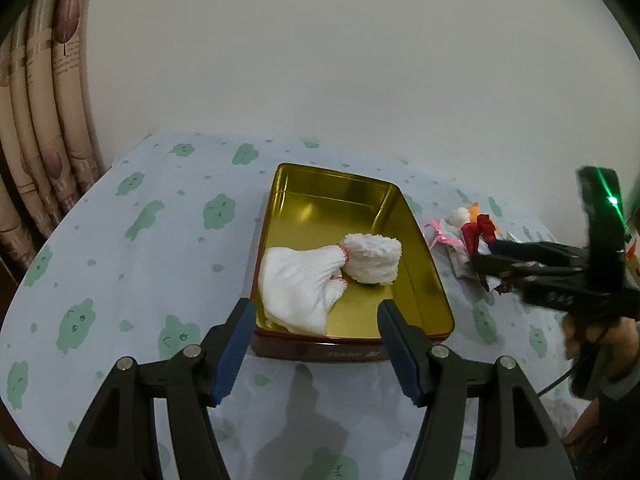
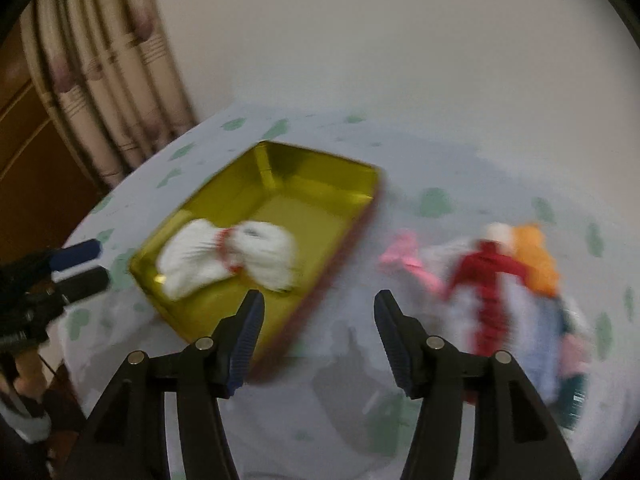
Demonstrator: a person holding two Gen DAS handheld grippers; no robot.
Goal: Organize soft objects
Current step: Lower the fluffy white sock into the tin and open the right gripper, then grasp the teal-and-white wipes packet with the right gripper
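Note:
An open gold tin point(image 1: 320, 216) with a red outside stands on the tablecloth. In it lie a white knit cloth with red trim point(image 1: 296, 280) and a white fluffy roll point(image 1: 374, 258), touching each other. My left gripper point(image 1: 316, 308) hovers open and empty over the tin's near end. A heap of soft items point(image 1: 468, 232) lies right of the tin. In the blurred right wrist view it shows a red piece point(image 2: 492, 280), an orange one point(image 2: 536, 256) and a pink one point(image 2: 404, 256). My right gripper point(image 2: 318, 300) is open and empty, above the tin's point(image 2: 320, 184) right edge.
A pale tablecloth with green prints point(image 1: 140, 240) covers the table, whose edge curves at the left. Folded beige curtains point(image 1: 40, 120) hang at the far left, and a white wall stands behind. A person's hand point(image 1: 600, 340) holds the right gripper's handle.

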